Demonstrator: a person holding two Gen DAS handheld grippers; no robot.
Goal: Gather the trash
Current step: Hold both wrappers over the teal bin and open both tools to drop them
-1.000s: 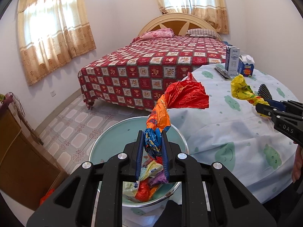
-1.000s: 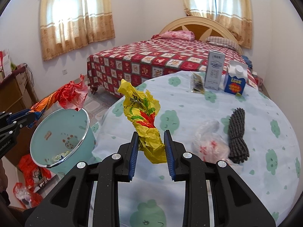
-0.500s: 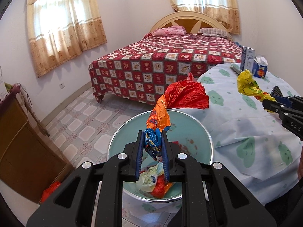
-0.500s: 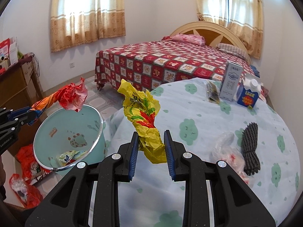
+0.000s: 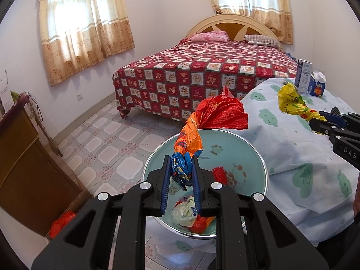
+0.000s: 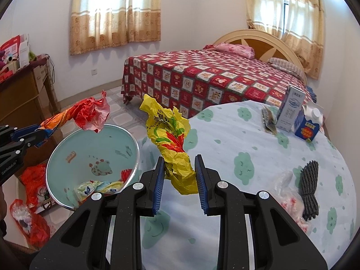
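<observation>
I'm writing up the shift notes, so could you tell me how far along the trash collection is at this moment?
Partly done. Crumpled wrappers already lie in the teal bin. In hand: the left gripper holds a red-orange wrapper over the bin, and the right gripper holds a yellow bag above the table edge. Left: dropping both, plus a clear plastic bag beside the black cord on the table.

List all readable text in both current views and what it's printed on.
"DAS": right tongs body, left wrist view.
"GenRobot.AI": left tongs body, right wrist view.
"Look": blue carton on the table; the smaller print under it is blurred.
Tall white carton: print too small to read.
Yellow wrapper, red-orange wrapper and bin: markings illegible.
</observation>
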